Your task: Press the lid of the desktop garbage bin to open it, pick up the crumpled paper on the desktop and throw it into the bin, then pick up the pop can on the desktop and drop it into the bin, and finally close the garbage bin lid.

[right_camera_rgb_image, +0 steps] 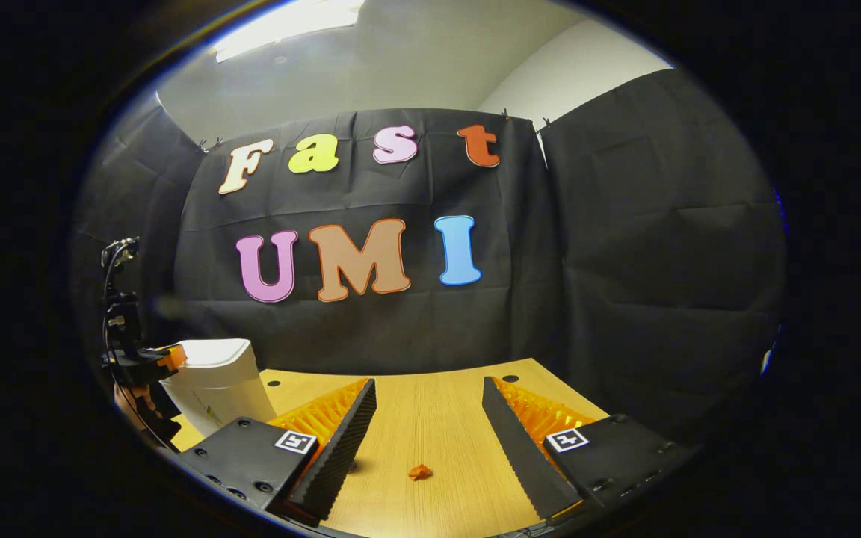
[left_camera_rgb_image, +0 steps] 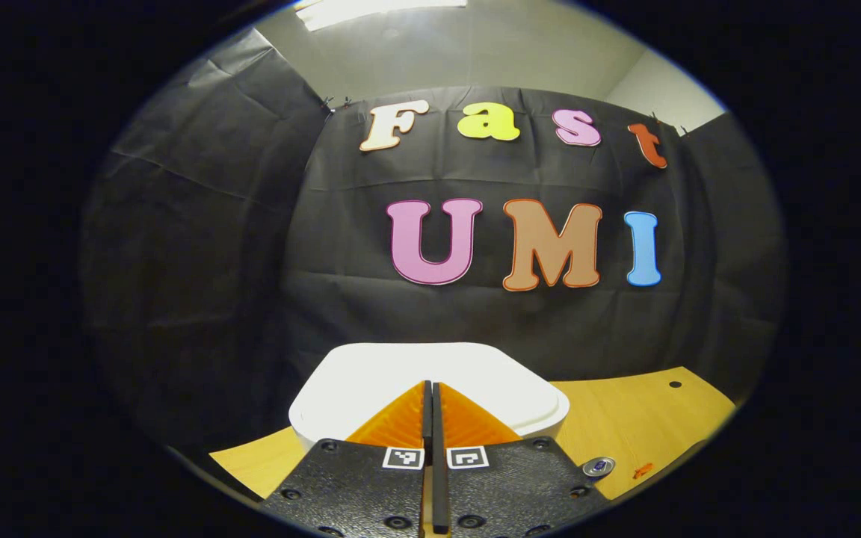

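Wooden desk [right_camera_rgb_image: 430,418]: crumpled paper [right_camera_rgb_image: 420,471] light, squishy, pinch middle. Right gripper [right_camera_rgb_image: 429,430] wide open, paper at 6 o'clock. Left gripper [left_camera_rgb_image: 431,407] closed over bin lid [left_camera_rgb_image: 371,381].

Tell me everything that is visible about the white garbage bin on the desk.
The garbage bin is white, of smooth plastic as it looks, with a rounded flat lid that lies closed. In the right gripper view it stands upright near the back left of the wooden desk, its body narrowing downward. The left gripper, fingers together, is at the lid's near edge; whether it touches is unclear.
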A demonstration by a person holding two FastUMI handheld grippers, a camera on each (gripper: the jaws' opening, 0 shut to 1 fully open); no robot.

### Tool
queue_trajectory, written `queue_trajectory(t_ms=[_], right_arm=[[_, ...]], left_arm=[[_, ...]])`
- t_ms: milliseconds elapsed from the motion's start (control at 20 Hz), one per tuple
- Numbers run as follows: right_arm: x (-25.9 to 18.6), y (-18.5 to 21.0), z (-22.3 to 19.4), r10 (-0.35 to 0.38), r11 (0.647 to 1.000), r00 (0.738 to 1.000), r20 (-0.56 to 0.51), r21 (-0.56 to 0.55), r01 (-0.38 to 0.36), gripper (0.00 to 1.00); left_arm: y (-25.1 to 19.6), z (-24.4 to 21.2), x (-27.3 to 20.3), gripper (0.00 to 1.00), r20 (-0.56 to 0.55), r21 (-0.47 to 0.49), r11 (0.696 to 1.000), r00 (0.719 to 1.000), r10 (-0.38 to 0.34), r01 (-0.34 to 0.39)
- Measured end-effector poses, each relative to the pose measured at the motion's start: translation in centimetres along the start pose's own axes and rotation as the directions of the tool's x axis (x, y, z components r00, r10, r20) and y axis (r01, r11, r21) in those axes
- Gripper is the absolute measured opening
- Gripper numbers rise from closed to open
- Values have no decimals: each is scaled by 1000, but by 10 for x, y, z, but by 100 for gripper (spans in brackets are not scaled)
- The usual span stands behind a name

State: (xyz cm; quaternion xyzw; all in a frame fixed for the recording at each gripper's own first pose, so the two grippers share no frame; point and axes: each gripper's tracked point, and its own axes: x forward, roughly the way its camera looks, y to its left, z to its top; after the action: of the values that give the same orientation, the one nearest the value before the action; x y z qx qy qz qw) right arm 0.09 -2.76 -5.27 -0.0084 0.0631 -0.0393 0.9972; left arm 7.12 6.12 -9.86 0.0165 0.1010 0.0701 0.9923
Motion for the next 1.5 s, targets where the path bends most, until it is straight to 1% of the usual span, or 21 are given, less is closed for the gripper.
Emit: queue_trajectory(t_ms=[100, 250, 400, 450, 550, 650, 800, 850, 1050, 1250, 1350, 1500], right_arm=[[-1, 2, -2, 4, 1000, 1000, -7, -3, -4, 96], [-4, -2, -3, -5, 1000, 1000, -9, -13, 5, 95], [-6, -5, -3, -15, 1000, 1000, -10, -3, 15, 95], [-5, -7, -4, -17, 1000, 1000, -14, 0, 17, 96], [-7, -12, -4, -33, 999, 999, -13, -1, 33, 96], [-8, -14, -7, -44, 999, 999, -18, 3, 44, 95], [-5, -14, -9, -44, 999, 999, -25, 15, 45, 96], [-3, -13, -10, -41, 999, 999, -29, 17, 41, 96], [1, -8, -11, -20, 1000, 999, -29, 9, 20, 96], [10, -4, -18, 15, 1000, 999, -42, 13, -15, 96], [15, 1, -24, 41, 999, 998, -54, 20, -40, 96], [31, 6, -38, 81, 997, 993, -86, 2, -81, 96]], left_arm=[[0, -1, 1, 0, -2, -2, 1000, 1000, 0, 0], [0, 0, 0, 0, 10, -41, 999, 1000, -4, 5], [-1, 4, -1, 0, 34, -5, 1000, 999, -6, 7], [0, 9, -2, 0, 43, 4, 1000, 999, -3, 3], [1, 22, -1, 0, 58, -9, 1000, 998, 4, -3], [2, 42, -5, 0, 106, -15, 1000, 994, 14, -13], [1, 71, -7, 0, 159, 11, 1000, 987, -4, 3], [0, 79, -7, 0, 168, 4, 1000, 986, -10, 10], [9, 104, -21, 0, 207, -46, 999, 978, 18, -8], [13, 109, -37, 0, 208, -53, 998, 978, 27, -17], [10, 106, -45, 0, 202, -54, 998, 979, 23, -12], [5, 102, -61, 0, 195, -42, 999, 981, 11, -3]])
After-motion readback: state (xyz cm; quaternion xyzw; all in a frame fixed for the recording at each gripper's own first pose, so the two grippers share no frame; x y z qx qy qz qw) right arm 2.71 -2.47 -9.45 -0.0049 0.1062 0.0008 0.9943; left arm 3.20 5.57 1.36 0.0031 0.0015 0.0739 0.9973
